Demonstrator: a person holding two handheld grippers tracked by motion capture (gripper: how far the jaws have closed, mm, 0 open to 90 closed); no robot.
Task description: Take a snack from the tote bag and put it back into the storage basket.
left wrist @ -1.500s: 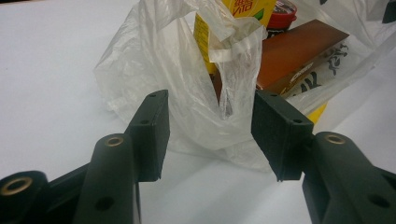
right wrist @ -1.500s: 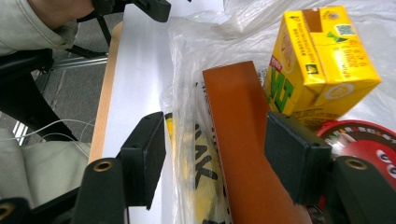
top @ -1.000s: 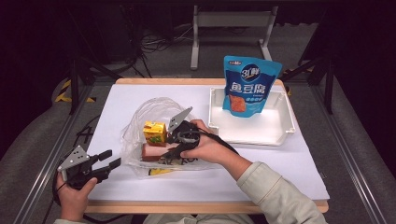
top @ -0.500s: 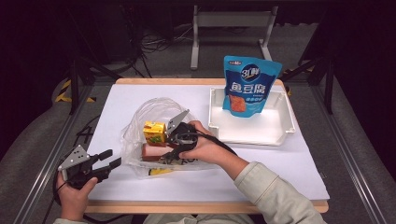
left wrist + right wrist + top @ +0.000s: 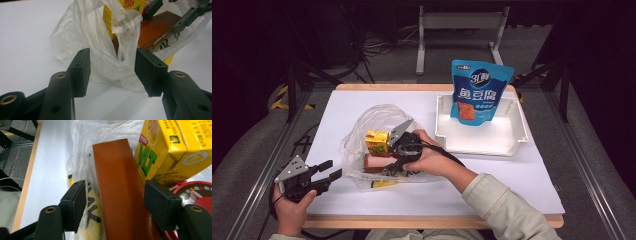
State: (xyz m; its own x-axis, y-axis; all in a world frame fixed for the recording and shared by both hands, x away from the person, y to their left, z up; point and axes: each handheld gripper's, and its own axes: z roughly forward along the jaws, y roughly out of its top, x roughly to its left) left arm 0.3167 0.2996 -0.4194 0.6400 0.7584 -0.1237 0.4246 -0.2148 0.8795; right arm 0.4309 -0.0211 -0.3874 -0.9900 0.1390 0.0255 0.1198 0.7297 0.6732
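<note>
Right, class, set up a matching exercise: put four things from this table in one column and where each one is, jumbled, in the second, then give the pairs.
1 blue pouch
2 yellow carton
3 left gripper
4 brown box

a between the right gripper's open jaws
b upright in the white tray
c in the plastic bag, beside the brown box
d near the table's front left corner

1-b, 2-c, 3-d, 4-a

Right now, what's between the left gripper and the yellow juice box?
In the left gripper view, crumpled clear plastic bag lies between the open left gripper and the yellow juice box.
</note>
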